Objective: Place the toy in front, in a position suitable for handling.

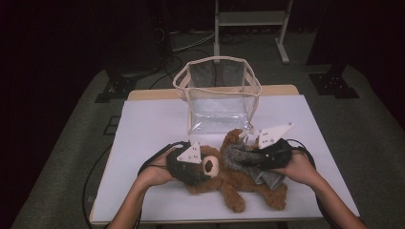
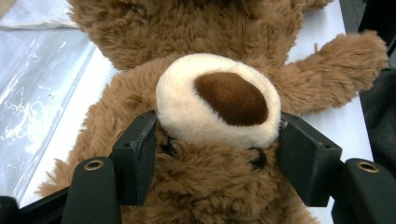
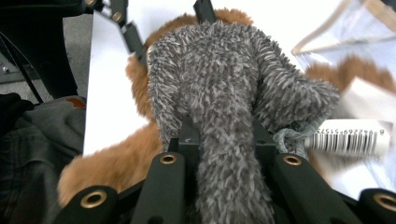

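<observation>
So on the left, the left gripper (image 1: 191, 162) is clamped on the bear (image 1: 229, 183) by the head, jaws squeezing either side of the face just behind the cream muzzle (image 2: 217, 100). The bear lies on its back on the white worktop (image 1: 143, 129), just in front of the clear bag (image 1: 219, 95), which stands open at the top.

Moving right, the right gripper (image 1: 265, 150) is clenched on the grey sweater (image 1: 250, 164), a fold of the fuzzy knit bunched between its jaws. The sweater sits over the bear's torso, with a barcode tag (image 3: 348, 137) hanging off near one arm.

What could go wrong, I think: plush gives under pressure, so a hard tug on the sweater could pull the head right out of the left gripper's squeeze. The right gripper only has a pinch of knit, so it might stretch or slip free instead of sliding along the body. The tag could snag too. And the bag is close enough that a jerk might knock it over.
</observation>
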{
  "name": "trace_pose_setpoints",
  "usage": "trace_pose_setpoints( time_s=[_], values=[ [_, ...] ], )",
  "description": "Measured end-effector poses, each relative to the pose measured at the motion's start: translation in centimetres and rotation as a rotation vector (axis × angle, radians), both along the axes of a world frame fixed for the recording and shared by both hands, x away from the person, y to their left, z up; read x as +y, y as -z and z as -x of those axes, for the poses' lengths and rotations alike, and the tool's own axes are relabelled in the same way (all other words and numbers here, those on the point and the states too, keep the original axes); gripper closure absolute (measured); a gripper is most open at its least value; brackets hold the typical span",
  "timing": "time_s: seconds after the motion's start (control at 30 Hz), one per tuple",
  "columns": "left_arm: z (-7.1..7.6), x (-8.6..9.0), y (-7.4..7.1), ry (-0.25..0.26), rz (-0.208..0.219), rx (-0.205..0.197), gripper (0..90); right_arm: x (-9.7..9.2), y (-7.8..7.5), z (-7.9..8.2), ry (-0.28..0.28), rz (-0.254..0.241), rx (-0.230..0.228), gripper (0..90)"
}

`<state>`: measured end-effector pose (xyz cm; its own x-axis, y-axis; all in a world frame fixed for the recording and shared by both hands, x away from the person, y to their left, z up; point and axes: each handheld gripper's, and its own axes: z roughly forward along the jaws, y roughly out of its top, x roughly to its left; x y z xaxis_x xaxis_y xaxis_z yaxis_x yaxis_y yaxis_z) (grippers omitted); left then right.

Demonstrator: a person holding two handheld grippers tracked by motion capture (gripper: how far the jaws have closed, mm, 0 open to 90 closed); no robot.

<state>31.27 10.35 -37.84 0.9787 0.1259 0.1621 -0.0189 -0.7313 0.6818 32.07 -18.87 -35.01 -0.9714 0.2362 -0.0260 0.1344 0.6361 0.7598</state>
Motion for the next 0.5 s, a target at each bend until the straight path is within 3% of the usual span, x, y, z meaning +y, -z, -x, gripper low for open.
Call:
trace_pose_setpoints(
  time_s=[0.13, 0.23, 0.33, 0.5],
  values=[
    [0.3, 0.2, 0.0, 0.016, -0.014, -0.004, 34.3, 2.4, 0.1, -1.3, -0.029, 0.025, -0.003, 72.3],
    [0.2, 0.4, 0.1, 0.013, -0.004, 0.004, 34.8, 3.2, 0.3, -2.1, -0.034, 0.039, 0.0, 72.3],
    [0.1, 0.5, 0.1, 0.013, 0.012, 0.009, 34.8, 2.5, 0.5, -2.5, -0.015, 0.022, 0.012, 72.3],
    [-0.1, 0.6, 0.3, 0.001, 0.034, 0.019, 34.8, -1.0, 0.7, -2.3, 0.062, -0.023, 0.023, 72.1]
  ],
)
